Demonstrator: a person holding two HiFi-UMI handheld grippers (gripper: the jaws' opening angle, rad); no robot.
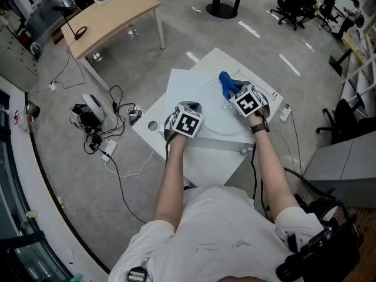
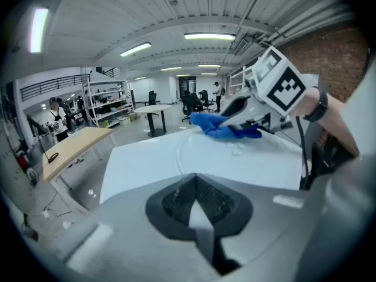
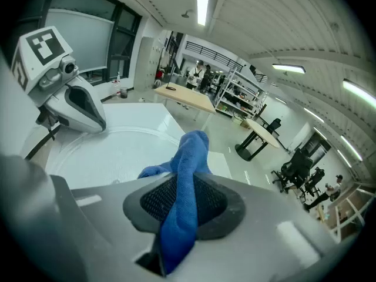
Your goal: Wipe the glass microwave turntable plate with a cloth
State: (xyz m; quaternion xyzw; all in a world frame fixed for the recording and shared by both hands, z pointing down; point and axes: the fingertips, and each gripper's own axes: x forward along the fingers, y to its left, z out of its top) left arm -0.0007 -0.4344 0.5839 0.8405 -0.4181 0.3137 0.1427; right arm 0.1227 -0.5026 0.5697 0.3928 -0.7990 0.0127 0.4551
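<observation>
Right gripper clamps the blue cloth down on the glass plate, far side; left gripper, closed and empty, sits by the near rim. Unbraced, that plate could skid

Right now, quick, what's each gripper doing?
Left gripper: jaws closed, apparently on the glass plate at its rim.
Right gripper: jaws closed on the blue cloth.

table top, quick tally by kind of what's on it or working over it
grippers: 2 (left gripper, right gripper)
blue cloth: 1
glass plate: 1
total: 4
</observation>
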